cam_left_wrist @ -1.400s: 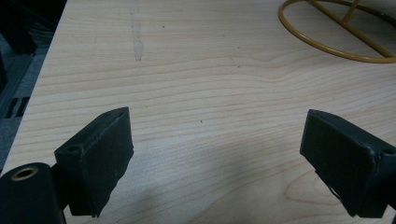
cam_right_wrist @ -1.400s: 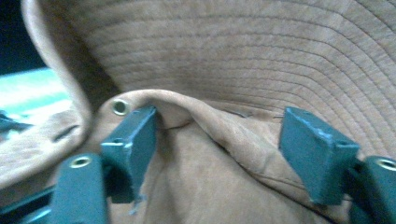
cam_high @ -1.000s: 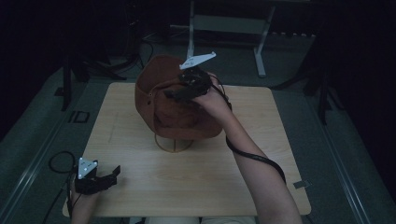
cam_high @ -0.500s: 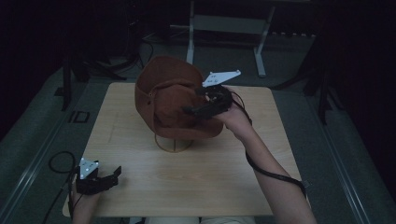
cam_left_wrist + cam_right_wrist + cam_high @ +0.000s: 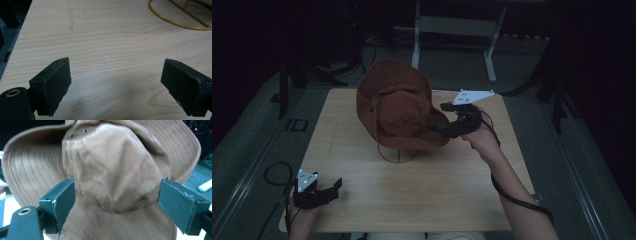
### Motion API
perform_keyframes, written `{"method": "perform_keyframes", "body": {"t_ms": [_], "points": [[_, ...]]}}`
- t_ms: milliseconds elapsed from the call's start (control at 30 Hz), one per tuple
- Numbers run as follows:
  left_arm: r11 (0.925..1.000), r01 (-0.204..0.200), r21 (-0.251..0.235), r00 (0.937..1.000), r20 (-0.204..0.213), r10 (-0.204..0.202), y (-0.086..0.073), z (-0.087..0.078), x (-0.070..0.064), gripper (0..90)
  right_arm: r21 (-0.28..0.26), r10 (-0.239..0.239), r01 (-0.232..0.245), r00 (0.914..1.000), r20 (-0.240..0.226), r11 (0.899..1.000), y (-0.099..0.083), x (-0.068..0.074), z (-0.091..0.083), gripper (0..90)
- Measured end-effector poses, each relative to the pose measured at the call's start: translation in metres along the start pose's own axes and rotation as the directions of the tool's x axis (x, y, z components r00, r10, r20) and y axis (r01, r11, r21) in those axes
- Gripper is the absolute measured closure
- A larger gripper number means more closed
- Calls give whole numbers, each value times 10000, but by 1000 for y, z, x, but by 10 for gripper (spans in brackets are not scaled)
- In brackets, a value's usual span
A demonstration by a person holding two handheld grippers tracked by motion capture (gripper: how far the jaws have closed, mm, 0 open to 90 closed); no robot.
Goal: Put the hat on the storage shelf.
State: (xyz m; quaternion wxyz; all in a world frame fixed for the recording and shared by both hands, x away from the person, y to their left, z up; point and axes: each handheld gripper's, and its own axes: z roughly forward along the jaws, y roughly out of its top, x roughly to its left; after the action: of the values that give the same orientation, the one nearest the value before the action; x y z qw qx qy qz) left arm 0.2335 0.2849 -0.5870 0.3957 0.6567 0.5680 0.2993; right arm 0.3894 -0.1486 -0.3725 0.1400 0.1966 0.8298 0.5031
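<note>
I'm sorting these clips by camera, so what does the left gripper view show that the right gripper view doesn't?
The left gripper view alone shows the bare wooden tabletop and part of the yellow wire stand base at its top right edge. The right gripper view alone shows the brown hat, its crown and wide stitched brim close in front of the jaws, with small eyelets near the top. Both views share one thing: a pair of black jaws standing wide apart with nothing gripped between them, on the left gripper and the right gripper.
</note>
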Motion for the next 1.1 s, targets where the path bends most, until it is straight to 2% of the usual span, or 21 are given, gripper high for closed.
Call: {"method": "perform_keyframes", "body": {"t_ms": [33, 333, 367, 433, 567, 700, 800, 967, 1000, 1100], "points": [[10000, 20, 12, 10000, 13, -20, 0, 0, 0, 99, 6, 100, -100, 9999, 106, 9999, -11, -3, -5, 145], [10000, -53, 55, 10000, 8, 53, -1, 0, 0, 100, 6, 461, -462, 9975, 531, 9989, -52, -12, -30, 145], [10000, -53, 55, 10000, 8, 53, -1, 0, 0, 100, 6, 461, -462, 9975, 531, 9989, -52, -12, -30, 145], [10000, -83, 42, 9999, -60, 83, -1, 0, -1, 99, 43, 635, -640, 9956, 689, 9979, -68, -15, -37, 145], [10000, -62, 31, 10000, -50, 62, -1, 0, 0, 100, 19, 905, -909, 9931, 751, 9959, -87, -18, -42, 145], [10000, -78, 59, 10000, -36, 79, -1, 0, 0, 100, -138, 975, -965, 9890, 1116, 9952, -106, -21, -47, 149], [9999, -93, 68, 9999, -38, 93, 0, 0, -1, 100, -281, 1129, -1105, 9884, 1017, 9935, -123, -21, -50, 148], [10000, 38, -24, 10000, -21, -38, 0, 0, 0, 99, -200, 1234, -1221, 9888, 837, 9923, -154, -17, -50, 148], [10000, 38, -24, 10000, -21, -38, 0, 0, 0, 99, -200, 1234, -1221, 9888, 837, 9923, -154, -17, -50, 148], [10000, -6, -10, 10000, 13, 6, 0, 0, -1, 99, 139, 1355, -1367, 9886, 649, 9905, -176, -13, -45, 148]]}}
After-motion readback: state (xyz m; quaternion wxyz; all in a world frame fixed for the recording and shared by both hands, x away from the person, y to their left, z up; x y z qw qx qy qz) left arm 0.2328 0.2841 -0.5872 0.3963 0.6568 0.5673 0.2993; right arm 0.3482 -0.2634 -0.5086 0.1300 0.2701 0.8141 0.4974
